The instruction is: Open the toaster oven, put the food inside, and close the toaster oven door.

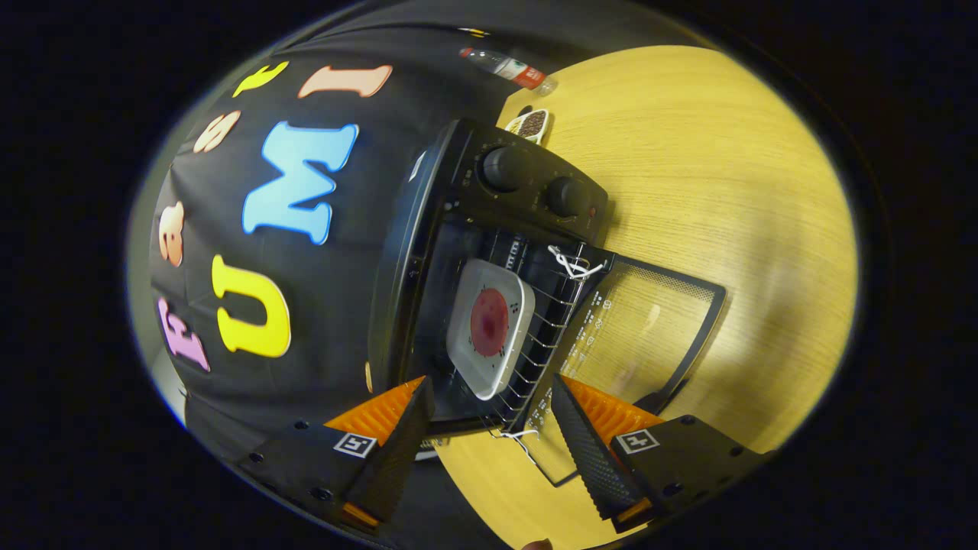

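The view is rolled sideways. A black toaster oven [458, 198] stands on the wooden table with its glass door [649, 328] folded down flat onto the tabletop. Inside, on the wire rack [546, 328], rests a white square plate [497, 359] carrying a round red piece of food [489, 322]. My gripper [493, 416] is open, its fingers spread wide just in front of the oven's mouth with nothing between them. One finger [397, 451] is near the oven's side wall, the other finger [588, 451] hovers over the lowered door.
Two black knobs [535, 183] sit on the oven's control panel. Beyond the oven lie a small dish of dark grains [532, 124] and a plastic bottle [508, 70] at the table's far edge. Bare wooden tabletop [726, 191] stretches beside the door.
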A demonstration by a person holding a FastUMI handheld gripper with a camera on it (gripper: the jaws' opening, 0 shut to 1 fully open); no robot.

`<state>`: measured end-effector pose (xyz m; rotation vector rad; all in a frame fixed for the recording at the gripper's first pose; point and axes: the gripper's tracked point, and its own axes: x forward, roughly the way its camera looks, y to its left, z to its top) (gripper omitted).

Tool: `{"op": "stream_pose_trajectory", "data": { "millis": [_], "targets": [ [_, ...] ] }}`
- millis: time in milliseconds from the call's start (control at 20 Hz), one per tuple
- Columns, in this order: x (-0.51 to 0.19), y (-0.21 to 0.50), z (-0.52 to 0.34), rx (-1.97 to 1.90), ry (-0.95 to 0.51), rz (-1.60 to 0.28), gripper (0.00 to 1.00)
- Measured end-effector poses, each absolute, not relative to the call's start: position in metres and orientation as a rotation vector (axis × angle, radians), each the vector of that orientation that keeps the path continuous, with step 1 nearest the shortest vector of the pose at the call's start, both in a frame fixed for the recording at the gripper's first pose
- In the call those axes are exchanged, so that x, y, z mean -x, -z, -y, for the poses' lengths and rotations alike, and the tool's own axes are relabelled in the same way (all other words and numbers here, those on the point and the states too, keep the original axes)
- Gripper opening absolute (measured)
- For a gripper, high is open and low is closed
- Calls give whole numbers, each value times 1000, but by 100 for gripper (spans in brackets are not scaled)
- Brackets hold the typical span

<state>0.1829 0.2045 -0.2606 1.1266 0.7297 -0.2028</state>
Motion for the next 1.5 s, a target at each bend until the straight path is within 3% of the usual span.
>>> {"op": "stream_pose_trajectory", "data": {
  "millis": [750,1500],
  "targets": [
    [-87,289,-226,-410,-92,-890,98],
    [-79,357,-196,-38,-83,-1104,98]
  ]
}}
